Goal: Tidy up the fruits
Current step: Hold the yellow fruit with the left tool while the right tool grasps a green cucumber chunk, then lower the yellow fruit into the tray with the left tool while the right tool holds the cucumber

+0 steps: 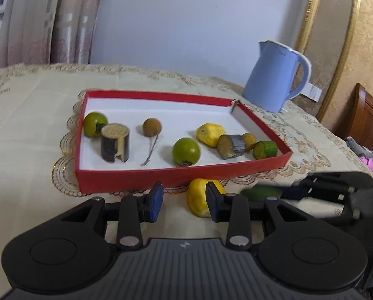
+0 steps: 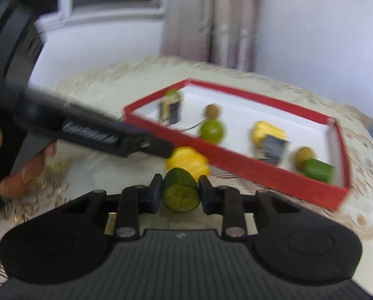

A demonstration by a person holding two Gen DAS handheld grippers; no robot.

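**Lift the cucumber piece clear, then carry it over the red wall**

Your right gripper point(image 2: 178, 195) is clenched on the green cucumber piece point(image 2: 180, 192), pads against its two sides, cut face toward the camera. Judging from that hold, lift straight up before you travel, so the piece clears the near wall of the red tray point(image 2: 274, 175), and keep the squeeze even so the round skin does not slip.

The piece sits on the bench between the pads, just in front of the tray's near wall, with the yellow fruit chunk point(image 2: 187, 161) right behind it.

Your left gripper point(image 1: 184, 201) is released, with nothing between its pads; that yellow chunk lies just beyond its right pad, near the tray's front edge
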